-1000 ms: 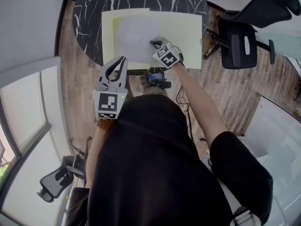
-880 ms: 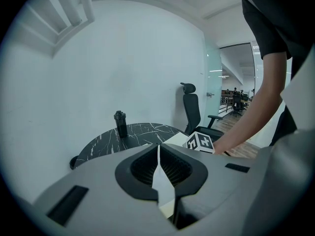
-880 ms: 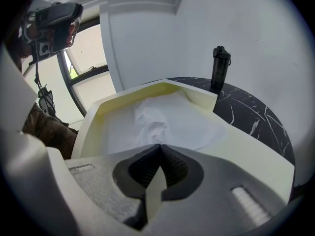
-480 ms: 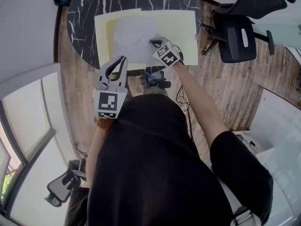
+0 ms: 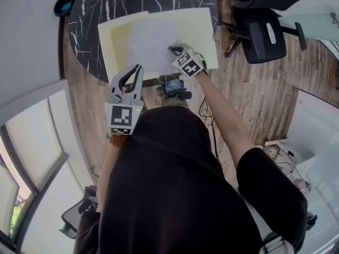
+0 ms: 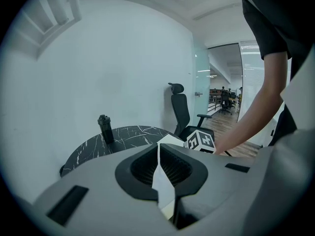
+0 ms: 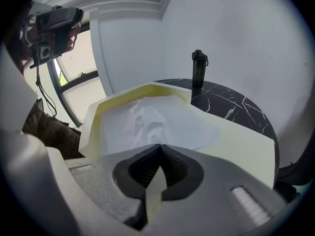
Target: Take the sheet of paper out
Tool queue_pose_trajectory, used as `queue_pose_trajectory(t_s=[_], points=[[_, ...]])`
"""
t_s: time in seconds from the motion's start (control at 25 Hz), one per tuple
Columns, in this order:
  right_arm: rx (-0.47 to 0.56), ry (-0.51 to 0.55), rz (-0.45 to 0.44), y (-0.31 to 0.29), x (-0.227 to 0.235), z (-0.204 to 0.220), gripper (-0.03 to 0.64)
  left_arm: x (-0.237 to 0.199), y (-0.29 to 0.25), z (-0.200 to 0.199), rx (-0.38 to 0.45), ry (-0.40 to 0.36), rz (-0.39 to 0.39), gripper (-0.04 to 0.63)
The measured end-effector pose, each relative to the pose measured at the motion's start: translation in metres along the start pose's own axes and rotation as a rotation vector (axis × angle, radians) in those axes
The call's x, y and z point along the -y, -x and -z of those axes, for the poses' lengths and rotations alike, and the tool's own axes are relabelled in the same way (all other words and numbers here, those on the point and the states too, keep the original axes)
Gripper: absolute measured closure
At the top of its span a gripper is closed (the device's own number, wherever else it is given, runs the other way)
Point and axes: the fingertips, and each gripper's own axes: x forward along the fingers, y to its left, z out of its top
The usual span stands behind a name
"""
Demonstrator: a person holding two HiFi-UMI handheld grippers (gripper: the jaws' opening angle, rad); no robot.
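Holds, in the clenched left gripper (image 5: 135, 70), what looks like the near edge of the yellow folder (image 5: 202, 29), clamps that folder farther in with the right gripper (image 5: 172, 49), and shows the creased sheet of paper (image 5: 151, 41) lying inside, on the black table (image 5: 94, 10).

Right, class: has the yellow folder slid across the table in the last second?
No. The yellow folder keeps its place against the table rim and the bottle; only the head view has turned.
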Motion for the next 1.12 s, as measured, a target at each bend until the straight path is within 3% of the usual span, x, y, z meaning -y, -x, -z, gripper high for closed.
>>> queue_pose_trajectory(t_s=[1.12], points=[[0.046,-0.132,0.187,0.057,0.026,0.016,0.62,0.008,-0.011,-0.018,0.066,-0.04,0.088,0.572]])
